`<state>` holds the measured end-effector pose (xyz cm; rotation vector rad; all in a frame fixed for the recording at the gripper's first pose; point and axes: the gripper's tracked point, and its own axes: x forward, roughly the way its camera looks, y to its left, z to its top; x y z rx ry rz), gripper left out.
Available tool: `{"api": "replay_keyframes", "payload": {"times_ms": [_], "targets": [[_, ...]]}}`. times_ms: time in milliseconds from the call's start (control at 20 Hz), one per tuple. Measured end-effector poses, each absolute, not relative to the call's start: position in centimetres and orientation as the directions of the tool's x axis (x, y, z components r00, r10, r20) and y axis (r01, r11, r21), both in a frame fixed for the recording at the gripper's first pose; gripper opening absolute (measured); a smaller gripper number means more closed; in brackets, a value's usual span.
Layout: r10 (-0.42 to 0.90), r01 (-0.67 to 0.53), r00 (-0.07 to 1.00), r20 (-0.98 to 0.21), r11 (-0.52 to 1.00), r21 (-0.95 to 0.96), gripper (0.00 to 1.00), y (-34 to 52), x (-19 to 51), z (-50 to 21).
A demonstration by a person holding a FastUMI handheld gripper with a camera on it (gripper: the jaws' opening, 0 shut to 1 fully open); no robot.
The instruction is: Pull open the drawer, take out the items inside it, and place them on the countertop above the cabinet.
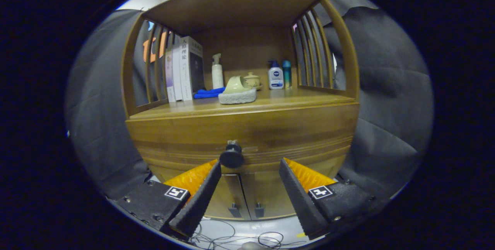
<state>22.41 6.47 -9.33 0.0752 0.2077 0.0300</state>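
**Two ridged fingers flank a round knob**

Two black, ribbed fingers of the gripper (250, 165) stand spread apart, holding nothing. Just ahead, near the left fingertip, sits the closed drawer (247, 132), smooth wood, with its round dark knob (231, 156). Its contents are hidden. Above, the countertop (270, 101) carries a pale slipper (237, 90).

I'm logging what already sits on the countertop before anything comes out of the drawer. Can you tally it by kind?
Books: 3
Bottles: 3 (pump bottle, white lotion bottle, teal bottle)
Blue cloth: 1
Slipper: 1
Lidded pot: 1
Total: 9
Hand-held gripper open, near the drawer knob.
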Motion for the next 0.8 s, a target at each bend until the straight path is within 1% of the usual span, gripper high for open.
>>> {"api": "replay_keyframes", "payload": {"times_ms": [200,400,600,800], "targets": [[0.042,-0.031,0.990,-0.131,0.996,0.083,0.98,4.9,14.5,-6.1],[0.026,-0.017,0.998,-0.065,0.992,0.126,0.98,3.0,8.6,-2.9],[-0.001,0.006,0.999,-0.046,0.995,0.100,0.98,1.2,5.3,-2.6],[-0.016,0.019,0.999,-0.051,0.999,0.048,0.98,0.8,4.2,-3.4]]}}
